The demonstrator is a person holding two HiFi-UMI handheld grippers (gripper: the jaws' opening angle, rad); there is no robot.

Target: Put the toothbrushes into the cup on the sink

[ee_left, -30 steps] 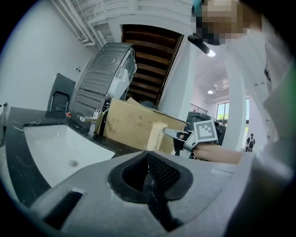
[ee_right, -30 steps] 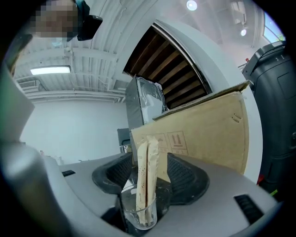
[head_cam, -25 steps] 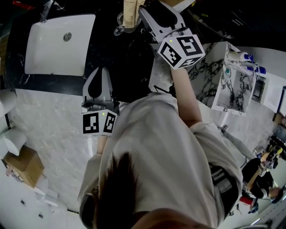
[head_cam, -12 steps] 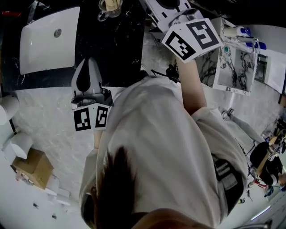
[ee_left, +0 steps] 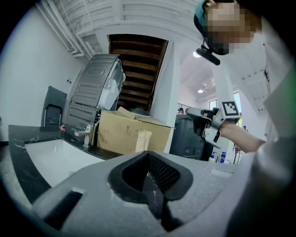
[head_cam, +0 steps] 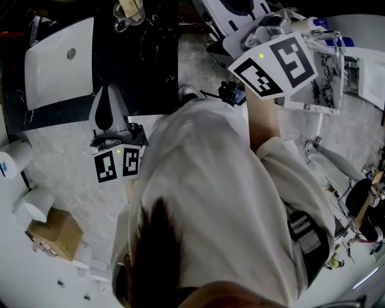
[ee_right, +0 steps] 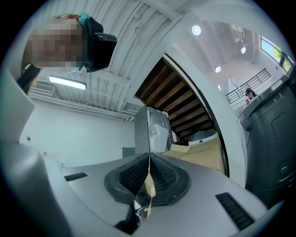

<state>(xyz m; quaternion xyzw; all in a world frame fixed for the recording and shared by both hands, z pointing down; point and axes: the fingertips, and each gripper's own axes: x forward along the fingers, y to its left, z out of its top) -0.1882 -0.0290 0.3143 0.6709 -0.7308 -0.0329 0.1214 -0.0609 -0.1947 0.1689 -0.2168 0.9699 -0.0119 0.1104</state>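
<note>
A glass cup with a tan toothbrush box upright in it stands on the black counter, right of the white sink. My right gripper is raised at the top right, well clear of the cup, its tips cut off by the frame edge. Its jaws have just been closing. In the right gripper view they meet, with only a thin tan sliver along the seam and nothing gripped. My left gripper hovers at the counter's front edge, jaws together and empty. The left gripper view shows the tan box.
A large cardboard box and a tap stand behind the sink. A marble-patterned shelf with bottles is at the right. On the pale floor lie paper rolls and a small cardboard box.
The right gripper has pulled up and to the right, away from the cup where it stood a second ago. The left gripper has drifted slightly left. Sink and cup have slid left in the head view.
</note>
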